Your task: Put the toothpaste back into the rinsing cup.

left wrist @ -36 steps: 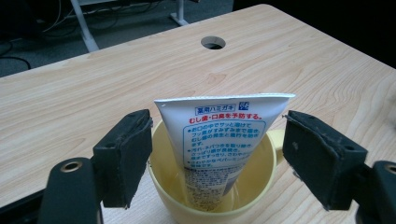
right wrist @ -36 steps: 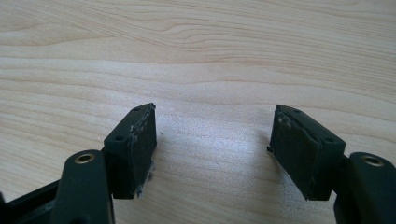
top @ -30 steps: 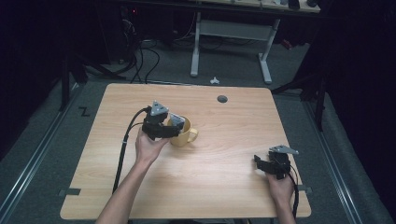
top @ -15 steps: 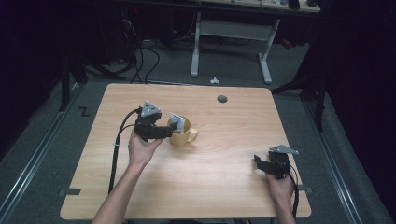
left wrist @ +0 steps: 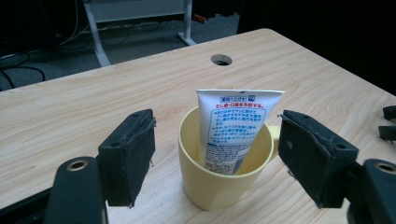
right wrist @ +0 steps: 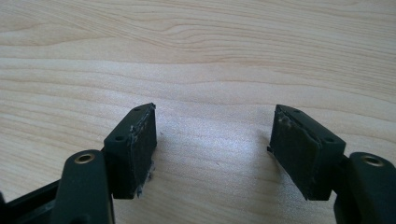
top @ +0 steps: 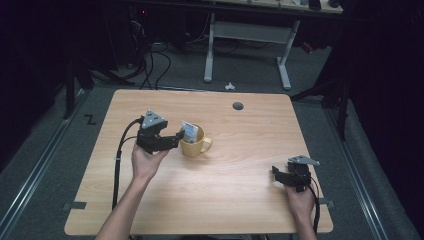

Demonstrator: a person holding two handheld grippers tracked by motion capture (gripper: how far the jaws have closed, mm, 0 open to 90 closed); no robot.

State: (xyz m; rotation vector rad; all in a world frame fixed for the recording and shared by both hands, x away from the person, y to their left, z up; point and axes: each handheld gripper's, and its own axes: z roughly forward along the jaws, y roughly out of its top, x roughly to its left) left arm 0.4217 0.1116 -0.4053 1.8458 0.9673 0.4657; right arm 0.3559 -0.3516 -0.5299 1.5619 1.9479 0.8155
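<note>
A yellow mug (top: 196,146) stands on the wooden table (top: 240,200) left of centre, its handle pointing right. A white toothpaste tube (top: 189,131) leans upright inside it, the flat crimped end up. My left gripper (top: 176,137) lies level just left of the mug. In the left gripper view the mug (left wrist: 219,182) and tube (left wrist: 233,126) sit just ahead of the left gripper (left wrist: 217,140). Its jaws have just been closing a little but stay wide and touch nothing. My right gripper (top: 276,175) rests open at the front right, with bare wood between its jaws in the right gripper view (right wrist: 214,116).
A round cable hole (top: 238,106) sits near the table's far edge. Black cables trail from both grippers toward the front edge. Beyond the table are a dark floor, loose cables and the white legs of another desk (top: 282,55).
My left gripper has drawn back to the left from over the mug, and the tube now stands free in it. The right gripper has not moved.
</note>
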